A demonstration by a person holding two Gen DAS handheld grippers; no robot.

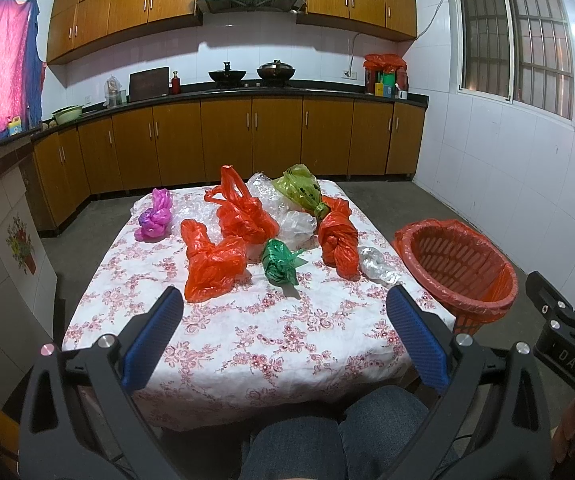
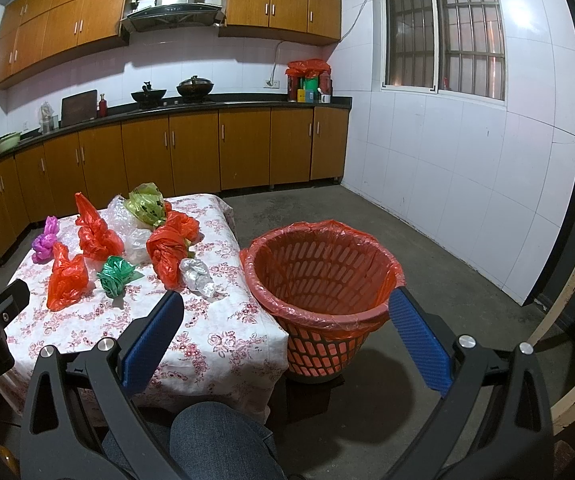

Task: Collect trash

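Kitchen with wood cabinets [image 1: 227, 136], floral-clothed table [image 1: 247, 320] strewn with plastic bags [image 1: 213, 260], both hand-held grippers [image 1: 283, 332] [image 2: 287, 332] wide apart, nothing held

White tiled walls [image 2: 427, 152], wooden cabinets [image 1: 223, 136], barred window [image 1: 515, 36], grey, perhaps concrete, floor [image 2: 427, 264]

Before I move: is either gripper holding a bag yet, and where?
Nothing is held. The left gripper and the right gripper are both open and empty.

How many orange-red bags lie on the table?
3: one front left, one behind it mid-table, one on the right beside the green bag. Others may be hidden.
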